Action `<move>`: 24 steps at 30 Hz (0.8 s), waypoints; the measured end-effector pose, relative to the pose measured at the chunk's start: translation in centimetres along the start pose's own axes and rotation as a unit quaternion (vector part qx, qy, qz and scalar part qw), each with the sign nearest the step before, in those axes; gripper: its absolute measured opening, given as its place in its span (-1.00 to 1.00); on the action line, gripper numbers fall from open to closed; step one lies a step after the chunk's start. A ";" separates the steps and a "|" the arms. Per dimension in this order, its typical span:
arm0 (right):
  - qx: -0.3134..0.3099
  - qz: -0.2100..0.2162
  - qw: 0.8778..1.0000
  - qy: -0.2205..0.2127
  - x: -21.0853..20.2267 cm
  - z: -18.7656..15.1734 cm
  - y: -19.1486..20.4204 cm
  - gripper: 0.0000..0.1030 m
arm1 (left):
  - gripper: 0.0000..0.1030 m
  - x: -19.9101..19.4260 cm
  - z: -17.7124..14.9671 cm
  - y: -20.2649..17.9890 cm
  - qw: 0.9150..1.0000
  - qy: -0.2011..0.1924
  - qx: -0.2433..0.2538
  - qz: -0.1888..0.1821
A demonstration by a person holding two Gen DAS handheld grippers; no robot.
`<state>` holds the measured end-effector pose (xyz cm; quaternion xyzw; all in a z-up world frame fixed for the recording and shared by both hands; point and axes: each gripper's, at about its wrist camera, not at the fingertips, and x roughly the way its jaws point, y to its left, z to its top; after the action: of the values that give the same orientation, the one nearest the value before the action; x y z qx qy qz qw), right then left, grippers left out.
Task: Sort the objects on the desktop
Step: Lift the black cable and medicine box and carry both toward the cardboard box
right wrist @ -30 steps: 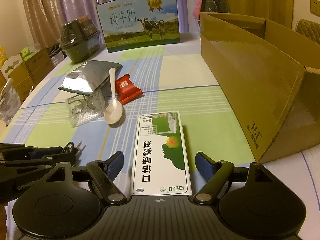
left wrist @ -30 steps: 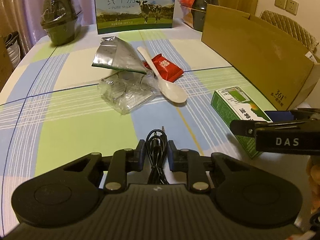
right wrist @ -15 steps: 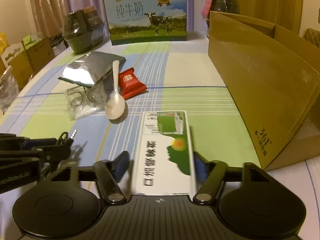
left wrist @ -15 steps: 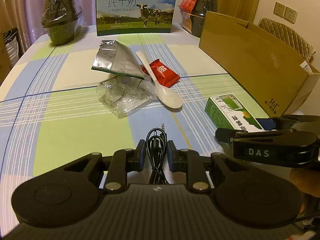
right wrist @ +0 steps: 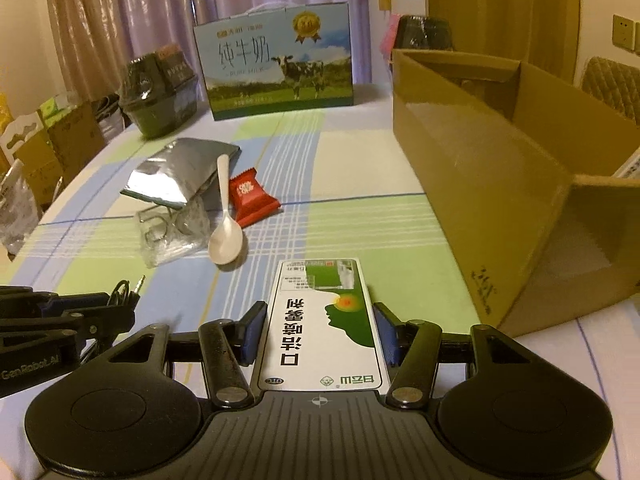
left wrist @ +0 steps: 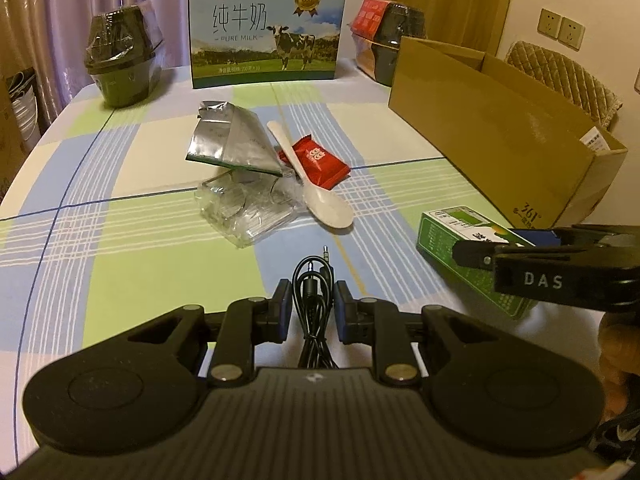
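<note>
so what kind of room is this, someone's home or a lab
Most likely a home dining room: a table under a checked tablecloth, curtains behind it, a padded chair beside it, and groceries such as a milk gift carton.

Checked tablecloth (left wrist: 120, 216): pale green, blue and white blocks, thin white and dark blue lines. Silver foil pouch (left wrist: 230, 142), dark green edge. Clear crinkled plastic wrap (left wrist: 244, 210). White spoon (left wrist: 316, 190). Red candy wrapper (left wrist: 320, 160), white print. Green-and-white box (right wrist: 326, 324), black lettering, orange spot. Black coiled cable (left wrist: 314, 292). Black grippers, blue pads (right wrist: 256, 330). Plain brown cardboard box (left wrist: 492, 124), dark printed mark at corner. Milk carton (left wrist: 268, 34): sky blue, green meadow, black-and-white cow, gold medal. Dark green wrapped tub (left wrist: 122, 60). Lilac and beige curtains (right wrist: 132, 12).
</note>
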<state>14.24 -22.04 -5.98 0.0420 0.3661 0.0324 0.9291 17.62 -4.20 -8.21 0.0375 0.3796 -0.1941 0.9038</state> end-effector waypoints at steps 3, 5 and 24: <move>0.001 0.001 1.000 -0.008 -1.3 0.1 -0.2 0.03 | -0.66 -0.9 -0.1 -0.4 1.000 -0.002 -0.007 -0.001; 0.004 0.001 1.000 -0.012 -2.1 0.2 -0.4 0.03 | -0.66 -1.6 -0.1 -0.8 1.000 -0.004 -0.012 -0.002; 0.019 -0.032 0.991 -0.125 -13.1 4.7 -4.7 0.03 | -0.66 -8.0 6.0 -8.5 0.996 -0.077 0.017 -0.040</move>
<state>8.04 -28.19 5.79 0.0515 0.2488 -0.0098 0.9671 13.36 -10.72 2.34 0.0229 0.3070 -0.2387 0.9210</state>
